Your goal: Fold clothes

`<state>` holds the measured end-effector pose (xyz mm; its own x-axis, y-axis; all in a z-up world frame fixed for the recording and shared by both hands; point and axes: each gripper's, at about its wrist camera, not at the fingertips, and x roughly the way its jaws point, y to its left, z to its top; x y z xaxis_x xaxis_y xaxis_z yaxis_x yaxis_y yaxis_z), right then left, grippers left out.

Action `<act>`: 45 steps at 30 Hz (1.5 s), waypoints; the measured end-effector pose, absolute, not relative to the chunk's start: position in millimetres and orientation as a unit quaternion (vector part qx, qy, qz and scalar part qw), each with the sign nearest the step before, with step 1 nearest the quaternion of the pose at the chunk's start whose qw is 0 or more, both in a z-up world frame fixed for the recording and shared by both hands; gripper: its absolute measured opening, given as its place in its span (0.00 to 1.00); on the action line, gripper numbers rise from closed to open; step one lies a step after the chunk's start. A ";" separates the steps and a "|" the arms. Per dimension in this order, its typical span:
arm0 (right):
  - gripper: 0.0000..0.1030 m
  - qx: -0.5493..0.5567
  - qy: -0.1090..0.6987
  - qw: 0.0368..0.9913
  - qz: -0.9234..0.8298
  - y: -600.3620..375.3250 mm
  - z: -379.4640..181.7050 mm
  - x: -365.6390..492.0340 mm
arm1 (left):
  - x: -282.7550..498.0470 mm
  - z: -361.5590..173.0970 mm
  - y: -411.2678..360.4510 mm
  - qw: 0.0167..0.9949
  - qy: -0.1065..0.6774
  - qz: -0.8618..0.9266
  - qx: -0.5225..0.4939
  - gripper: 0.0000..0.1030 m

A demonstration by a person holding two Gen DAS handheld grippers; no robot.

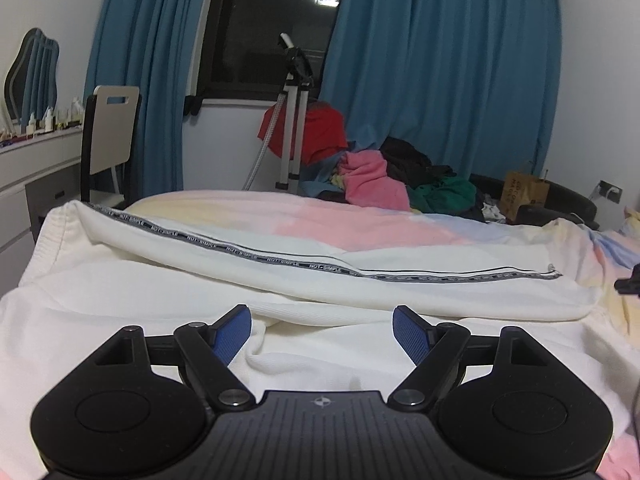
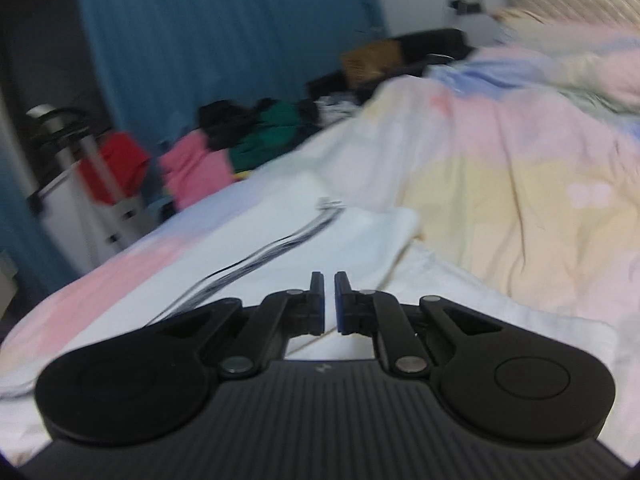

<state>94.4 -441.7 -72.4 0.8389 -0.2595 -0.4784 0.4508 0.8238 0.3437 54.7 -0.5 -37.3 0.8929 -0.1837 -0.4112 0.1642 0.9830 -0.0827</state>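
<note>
A white garment (image 1: 280,276) with a black-and-white lettered tape (image 1: 240,250) along its length lies spread over the pastel bed sheet (image 1: 340,220). One long part is folded over the rest. My left gripper (image 1: 321,310) hovers over the garment's near folds, open, its blue pads (image 1: 236,332) wide apart with nothing between them. The right wrist view is blurred by motion. In it my right gripper (image 2: 329,276) is shut to a thin slit, nothing clamped, above the same white garment (image 2: 320,236), near the end of the tape (image 2: 304,232).
Beyond the bed's far edge lies a pile of clothes (image 1: 372,180), pink, green, black and red. A tripod (image 1: 294,120) stands by the blue curtains (image 1: 440,60). A chair (image 1: 110,136) and white dresser (image 1: 32,168) stand left. A rumpled quilt (image 2: 500,160) lies right.
</note>
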 end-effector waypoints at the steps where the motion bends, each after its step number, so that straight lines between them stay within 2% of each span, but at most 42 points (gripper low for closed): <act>1: 0.09 0.229 0.212 0.934 -0.175 -431.4 -63.6 83.5 | 48.8 -35.1 -0.4 0.973 0.211 -0.091 -0.018 0.77; 6: 0.13 0.200 0.200 0.949 -0.141 -384.8 -37.6 26.0 | 16.6 -22.5 0.7 0.974 0.206 -0.095 0.011 0.78; 7: 0.19 0.194 0.197 0.951 -0.136 -378.8 -35.9 20.3 | 10.6 -20.6 1.9 0.974 0.205 -0.098 0.014 0.78; 8: 0.31 0.189 0.194 0.954 -0.130 -373.6 -34.6 15.9 | 4.9 -18.5 2.7 0.974 0.204 -0.100 0.016 0.79; 9: 0.38 0.184 0.192 0.956 -0.124 -368.4 -33.3 11.5 | 2.0 -15.2 4.2 0.973 0.206 -0.099 0.020 0.79; 11: 0.64 0.170 0.187 0.961 -0.110 -358.7 -31.3 6.7 | -3.1 -8.2 7.3 0.973 0.210 -0.095 0.028 0.80; 13: 0.73 0.155 0.184 0.966 -0.097 -351.5 -31.4 9.3 | -6.7 -1.3 15.0 0.972 0.216 -0.089 0.023 0.85; 15: 0.73 0.152 0.184 0.967 -0.092 -348.2 -34.4 12.8 | -9.5 4.0 31.4 0.972 0.222 -0.080 -0.002 0.95; 18: 0.73 0.160 0.195 0.964 -0.085 -349.3 -42.2 18.7 | -17.5 4.6 63.8 0.972 0.228 -0.044 -0.032 1.00; 26: 0.73 0.155 0.203 0.963 -0.088 -346.3 -46.3 23.3 | -11.4 5.5 147.1 0.942 0.307 0.010 -0.132 1.00; 33: 0.73 0.154 0.222 0.957 -0.109 -349.2 -49.6 26.9 | -9.2 -0.4 224.0 0.926 0.329 0.083 -0.164 1.00; 38: 0.73 0.151 0.238 0.951 -0.130 -350.5 -51.2 27.9 | -15.7 -27.4 277.9 0.876 0.351 0.119 -0.308 0.96; 45: 0.73 0.187 0.245 0.941 -0.139 -360.8 -52.2 23.3 | -25.5 -40.1 304.8 0.837 0.367 0.135 -0.382 0.95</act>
